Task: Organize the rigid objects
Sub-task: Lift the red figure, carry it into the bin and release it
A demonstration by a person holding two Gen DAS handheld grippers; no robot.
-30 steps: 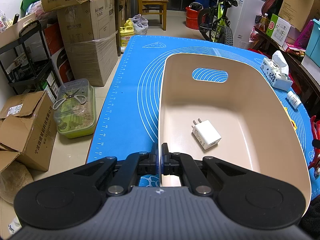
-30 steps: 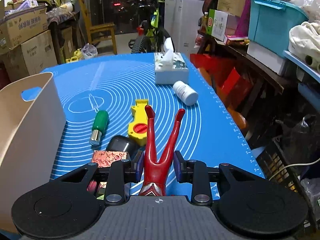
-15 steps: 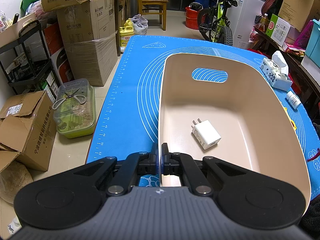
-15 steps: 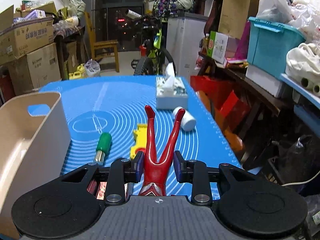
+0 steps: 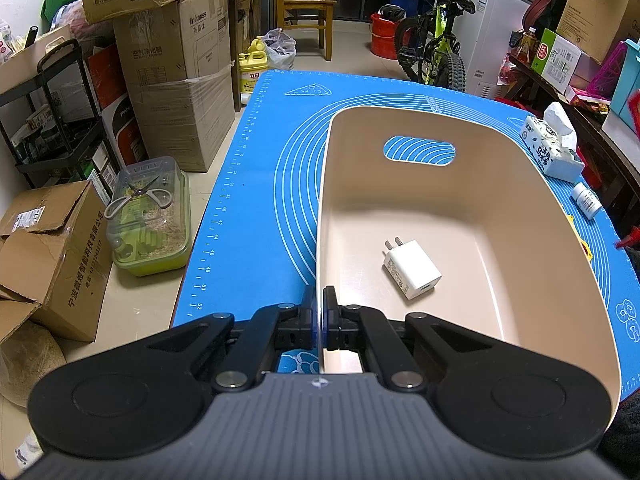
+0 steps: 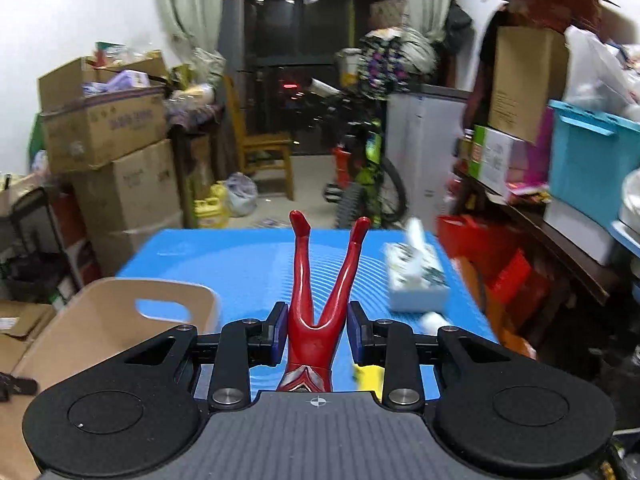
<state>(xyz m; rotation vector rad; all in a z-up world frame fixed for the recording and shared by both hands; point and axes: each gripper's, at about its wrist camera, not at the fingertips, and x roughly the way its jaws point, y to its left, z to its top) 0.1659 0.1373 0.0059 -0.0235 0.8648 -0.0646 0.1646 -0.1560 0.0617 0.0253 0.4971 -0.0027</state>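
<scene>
My left gripper (image 5: 319, 312) is shut on the near left rim of the beige bin (image 5: 532, 216), which stands on the blue mat (image 5: 256, 216). A white charger plug (image 5: 414, 269) lies on the bin's floor. My right gripper (image 6: 317, 334) is shut on a red figurine (image 6: 320, 300), held upside down with its two legs pointing away, raised above the mat (image 6: 248, 256). The bin (image 6: 108, 320) is at the lower left of the right wrist view.
A tissue box (image 5: 552, 148) and a white bottle (image 5: 586, 200) lie on the mat's right side. The tissue box also shows in the right wrist view (image 6: 416, 276), with a yellow object (image 6: 370, 378) under the right finger. Cardboard boxes (image 5: 180, 76) and a shelf (image 5: 52, 120) stand left of the table.
My right gripper has lifted with the red figurine and tilted up, so the mat objects dropped out of its view. The left gripper and bin have not moved.
</scene>
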